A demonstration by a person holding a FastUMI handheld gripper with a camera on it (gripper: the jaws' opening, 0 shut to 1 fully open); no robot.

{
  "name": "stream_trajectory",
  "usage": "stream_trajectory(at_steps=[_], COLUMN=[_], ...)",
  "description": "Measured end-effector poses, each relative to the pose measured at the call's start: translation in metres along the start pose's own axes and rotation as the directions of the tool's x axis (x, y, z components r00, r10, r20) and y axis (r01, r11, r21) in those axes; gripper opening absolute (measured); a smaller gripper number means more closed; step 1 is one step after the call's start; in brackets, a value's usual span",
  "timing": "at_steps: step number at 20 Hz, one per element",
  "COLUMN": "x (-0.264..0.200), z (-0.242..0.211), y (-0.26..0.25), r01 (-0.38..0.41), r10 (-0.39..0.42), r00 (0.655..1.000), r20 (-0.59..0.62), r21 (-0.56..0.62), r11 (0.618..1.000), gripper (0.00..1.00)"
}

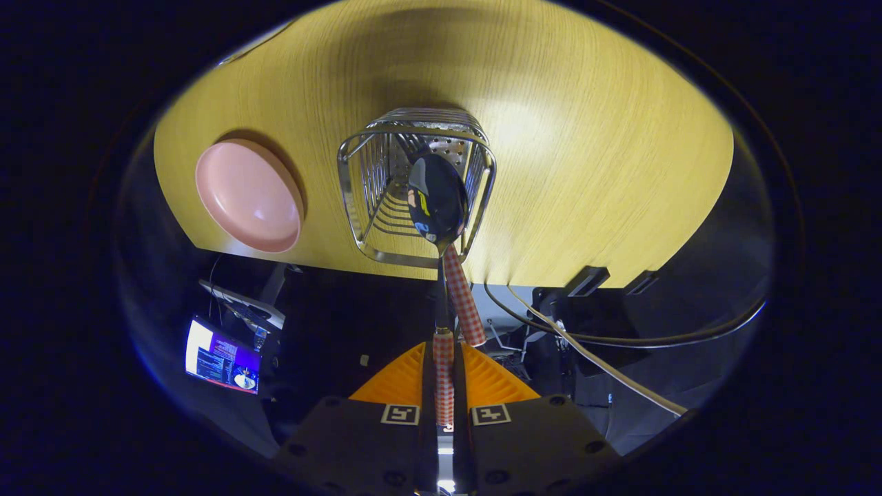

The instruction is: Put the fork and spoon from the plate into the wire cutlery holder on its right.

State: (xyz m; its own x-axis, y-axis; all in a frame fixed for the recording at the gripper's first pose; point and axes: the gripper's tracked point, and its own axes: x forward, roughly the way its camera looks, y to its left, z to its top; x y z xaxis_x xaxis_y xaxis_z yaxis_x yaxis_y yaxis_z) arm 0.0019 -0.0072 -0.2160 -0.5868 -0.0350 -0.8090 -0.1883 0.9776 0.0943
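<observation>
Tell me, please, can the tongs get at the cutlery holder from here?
Probably yes: the tongs, shut on the spoon, hold its bowl over the cutlery holder, whose mouth looks open. The pink plate sits apart, beside it.

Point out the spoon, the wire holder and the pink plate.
spoon (437,196), gripper view, on its bowl, over the holder.
wire holder (355,207), gripper view, on its near rim wire.
pink plate (248,195), gripper view, on its bare middle.

Spoon (437,200) fills the wire holder (416,189) mouth; bare table (606,172) lies open beside it
</observation>
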Motion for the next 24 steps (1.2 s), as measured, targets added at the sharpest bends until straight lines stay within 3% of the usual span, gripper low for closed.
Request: stream_trajectory(at_steps=[10,12,14,15,16,17,20,22,24], x=[0.000,-0.004,-0.010,-0.014,-0.017,-0.023,-0.040,-0.052,-0.067], z=[0.016,0.019,0.024,0.024,0.021,0.021,0.018,0.018,0.020], y=[0.007,0.009,0.015,0.017,0.020,0.020,0.014,0.010,0.007], r01=[-0.040,-0.063,-0.105,-0.128,-0.155,-0.168,-0.200,-0.229,-0.241], r10=[0.043,0.069,0.120,0.150,0.183,0.203,0.245,0.262,0.258], r00=[0.997,0.990,0.973,0.960,0.944,0.924,0.839,0.752,0.631], r20=[0.068,0.120,0.198,0.237,0.276,0.324,0.486,0.605,0.732], r21=[-0.039,-0.055,-0.084,-0.105,-0.119,-0.133,-0.143,-0.133,-0.132], r11=[0.998,0.997,0.991,0.986,0.981,0.977,0.969,0.964,0.962], gripper=[0.20,0.27,0.43,0.55,0.62,0.77,0.98,1.00,0.99])
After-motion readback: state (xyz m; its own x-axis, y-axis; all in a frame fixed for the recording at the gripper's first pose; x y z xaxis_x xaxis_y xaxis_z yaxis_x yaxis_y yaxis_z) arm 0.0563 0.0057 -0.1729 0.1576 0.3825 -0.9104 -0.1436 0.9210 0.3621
